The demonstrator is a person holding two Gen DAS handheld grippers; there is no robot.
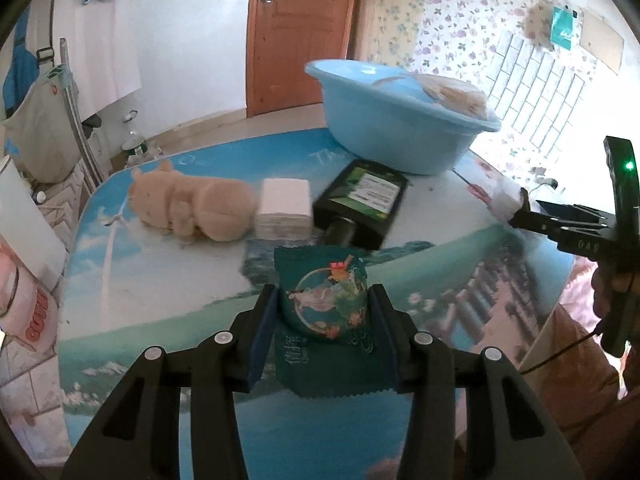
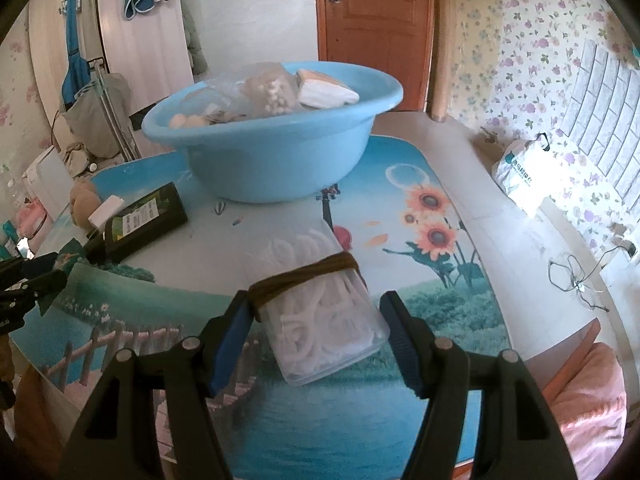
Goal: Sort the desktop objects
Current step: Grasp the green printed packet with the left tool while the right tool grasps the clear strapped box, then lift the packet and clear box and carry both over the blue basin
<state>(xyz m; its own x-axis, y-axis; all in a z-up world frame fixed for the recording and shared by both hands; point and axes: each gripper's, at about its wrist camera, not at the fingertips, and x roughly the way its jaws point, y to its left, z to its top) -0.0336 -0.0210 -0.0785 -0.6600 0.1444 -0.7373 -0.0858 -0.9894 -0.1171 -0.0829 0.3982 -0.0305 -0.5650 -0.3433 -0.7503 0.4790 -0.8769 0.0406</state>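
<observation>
1. Hard-to-see stuff first: the blue basin (image 1: 400, 120) is smeared by motion blur in the left wrist view, so its contents are mush there. In the right wrist view the basin (image 2: 272, 152) is sharper and you can see clear bags and a folded white-and-tan thing piled inside, but I can't tell exactly what they are.
2. The right gripper (image 1: 516, 210) only pokes in from the right edge of the left wrist view, and something white sits at its tips. The body is cut off by the frame.
3. The left gripper (image 2: 44, 276) is barely in the right wrist view, just dark tips at the left edge.
4. Left gripper (image 1: 324, 312): fingers (image 1: 264, 332) pinching a teal snack packet (image 1: 328, 308), lower centre of frame. It has cartoon figures in a round picture, crimped edges, and some text I can't read. Can't tell if it's touching the tabletop (image 1: 160, 320).
5. Right gripper (image 2: 316, 328): fingers (image 2: 228, 344) sit on either side of a clear plastic box (image 2: 320, 320) full of white looped bits with a brown band (image 2: 304, 276) around it. The left pad touches it, the right shows a gap, so I can't tell if it's actually gripped.
6. Also on the tabletop, mid-frame in the left wrist view: plush toy (image 1: 188, 208), white tissue stack (image 1: 284, 208), dark bottle (image 1: 360, 208) lying flat just in front of the basin.
</observation>
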